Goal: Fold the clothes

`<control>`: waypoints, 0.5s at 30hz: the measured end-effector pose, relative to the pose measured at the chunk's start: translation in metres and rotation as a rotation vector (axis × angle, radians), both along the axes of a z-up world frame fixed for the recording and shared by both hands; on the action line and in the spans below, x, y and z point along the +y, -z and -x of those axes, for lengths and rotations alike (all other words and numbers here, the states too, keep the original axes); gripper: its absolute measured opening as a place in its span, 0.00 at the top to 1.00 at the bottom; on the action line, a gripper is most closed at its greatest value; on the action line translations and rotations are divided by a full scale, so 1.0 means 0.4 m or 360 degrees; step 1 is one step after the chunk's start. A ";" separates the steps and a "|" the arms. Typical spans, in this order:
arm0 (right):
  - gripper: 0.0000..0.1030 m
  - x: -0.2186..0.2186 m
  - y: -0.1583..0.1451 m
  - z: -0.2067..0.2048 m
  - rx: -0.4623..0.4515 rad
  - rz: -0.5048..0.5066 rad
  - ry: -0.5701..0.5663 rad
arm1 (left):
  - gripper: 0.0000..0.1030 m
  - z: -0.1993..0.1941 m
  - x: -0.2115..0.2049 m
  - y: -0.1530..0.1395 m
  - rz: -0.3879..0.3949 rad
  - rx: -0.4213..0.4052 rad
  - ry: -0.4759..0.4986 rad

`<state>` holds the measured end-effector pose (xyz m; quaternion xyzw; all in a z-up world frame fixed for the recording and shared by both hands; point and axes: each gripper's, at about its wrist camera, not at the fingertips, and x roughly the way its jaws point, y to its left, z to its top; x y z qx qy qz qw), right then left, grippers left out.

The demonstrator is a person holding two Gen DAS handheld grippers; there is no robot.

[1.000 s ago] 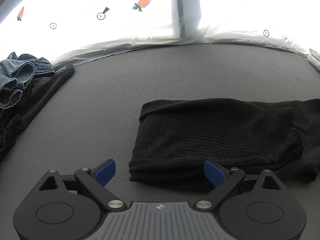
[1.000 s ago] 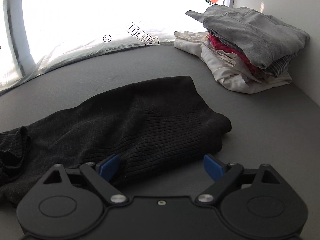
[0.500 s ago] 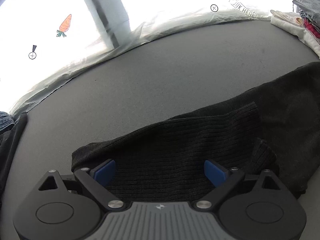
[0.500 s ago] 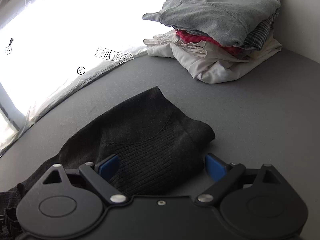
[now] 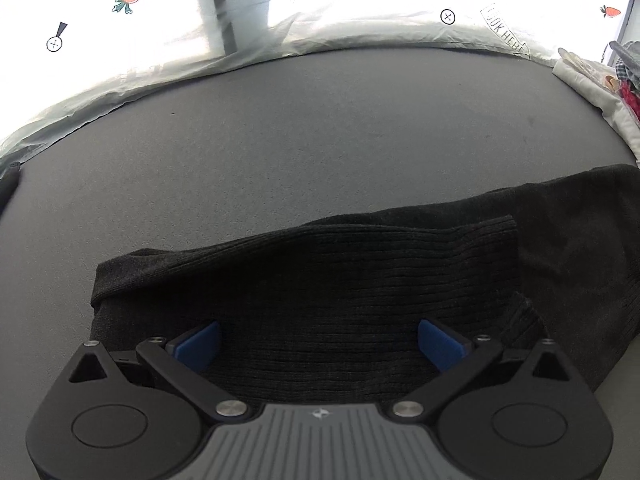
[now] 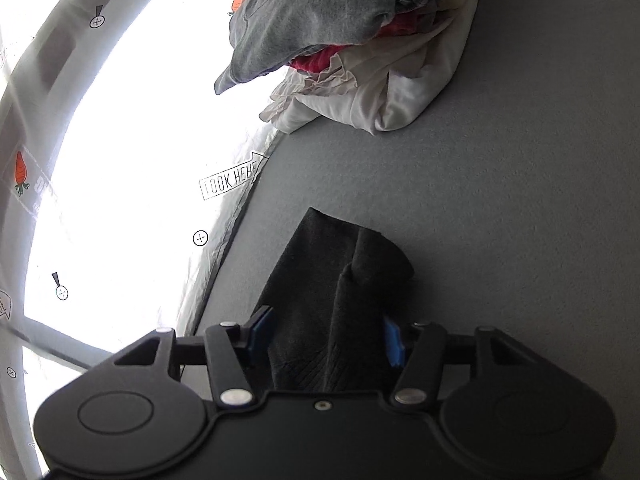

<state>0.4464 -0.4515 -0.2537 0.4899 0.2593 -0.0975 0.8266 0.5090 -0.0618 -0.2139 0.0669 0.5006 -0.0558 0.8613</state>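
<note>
A black ribbed knit garment (image 5: 360,280) lies folded on the grey surface (image 5: 280,140). My left gripper (image 5: 318,346) is open, its blue pads spread wide just above the garment's near-left part. My right gripper (image 6: 326,340) is shut on the garment's right end (image 6: 336,280); the cloth bunches between the blue pads and its corner sticks out past them, lifted off the surface.
A stack of folded clothes (image 6: 360,40), grey on top, red and white below, sits ahead of the right gripper; its edge shows at the far right in the left wrist view (image 5: 616,92). A bright translucent sheet (image 5: 360,8) with carrot prints borders the surface.
My right gripper closed on the garment's right end and rolled and lifted with it. My left gripper moved right, over the garment's left part, still open.
</note>
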 end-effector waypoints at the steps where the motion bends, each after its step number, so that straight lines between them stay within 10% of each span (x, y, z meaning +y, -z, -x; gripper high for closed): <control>1: 0.67 0.003 -0.004 -0.007 0.0034 0.0033 -0.0006 | 0.00 0.000 -0.003 -0.001 -0.0009 -0.0002 -0.0012; 3: 0.85 0.022 -0.020 -0.025 0.0160 0.0196 -0.0020 | 0.00 0.005 -0.013 -0.003 -0.0040 -0.0022 -0.0026; 7: 0.84 0.044 -0.037 -0.042 0.0225 0.0221 -0.0015 | 0.00 0.017 -0.015 -0.003 -0.0049 -0.0065 -0.0046; 15: 0.85 -0.003 -0.048 0.019 -0.0111 -0.0461 0.0097 | 0.00 0.034 0.080 -0.034 0.0219 -0.0026 -0.0175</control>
